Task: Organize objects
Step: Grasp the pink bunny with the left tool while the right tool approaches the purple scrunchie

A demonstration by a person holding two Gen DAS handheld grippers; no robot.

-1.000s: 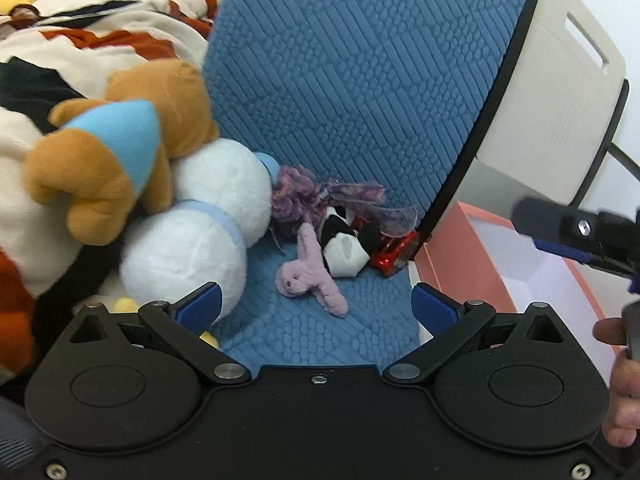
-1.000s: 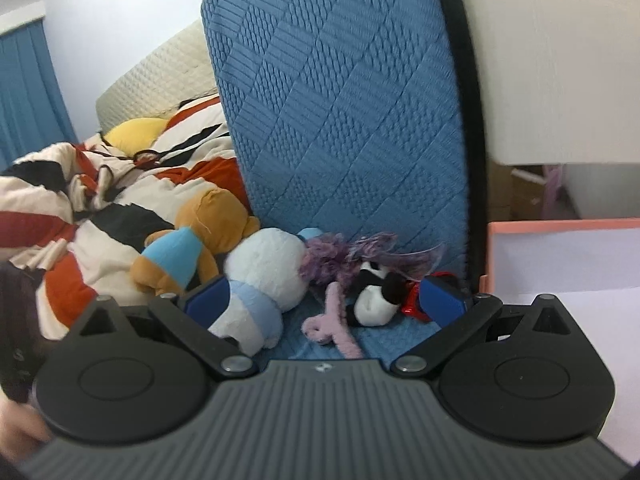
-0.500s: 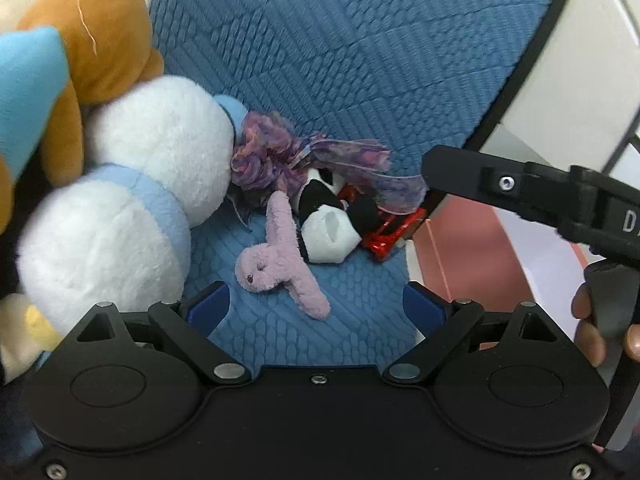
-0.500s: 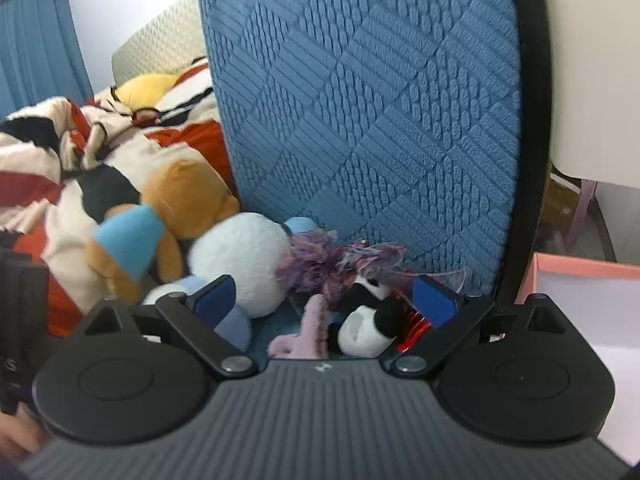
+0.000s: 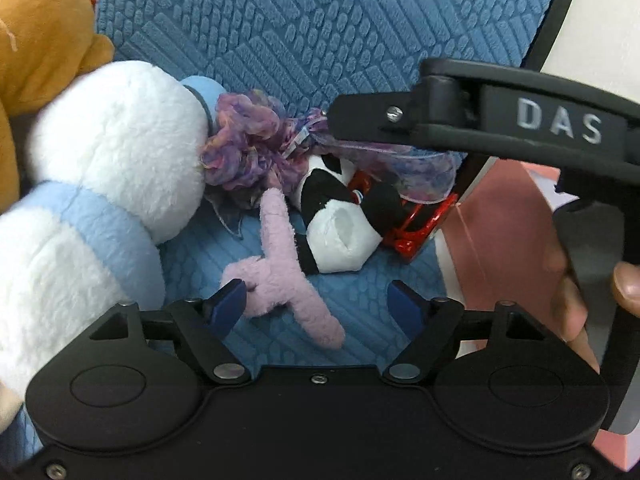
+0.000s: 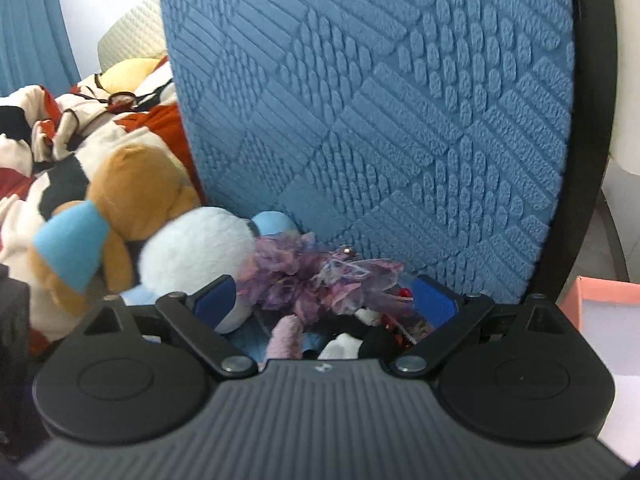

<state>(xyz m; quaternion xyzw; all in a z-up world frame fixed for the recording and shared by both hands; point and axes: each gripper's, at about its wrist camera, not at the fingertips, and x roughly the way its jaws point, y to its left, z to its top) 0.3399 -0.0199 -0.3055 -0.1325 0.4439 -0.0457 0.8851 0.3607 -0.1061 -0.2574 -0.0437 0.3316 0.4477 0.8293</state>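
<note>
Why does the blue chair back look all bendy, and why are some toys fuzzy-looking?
Left wrist view: the fisheye lens bows the textured blue chair back, and the brown plush toy at the left edge is soft and blurred. Right wrist view: the chair's black rim curves for the same reason; the white-and-light-blue plush toy looks smeared, and the bright white wall is washed out.

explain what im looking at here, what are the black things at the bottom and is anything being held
The black shapes are two hand-held grippers, each carried by a person, with a camera looking along its blue-padded fingers. One picture is from the left hand-held gripper, the other from the right hand-held gripper. Both look at a blue chair holding small toys: a pink plush, a panda, a purple scrunchie, a white plush. The left jaws have just been closing around the pink plush but do not pinch it. The right gripper is open. Nothing is held.
</note>
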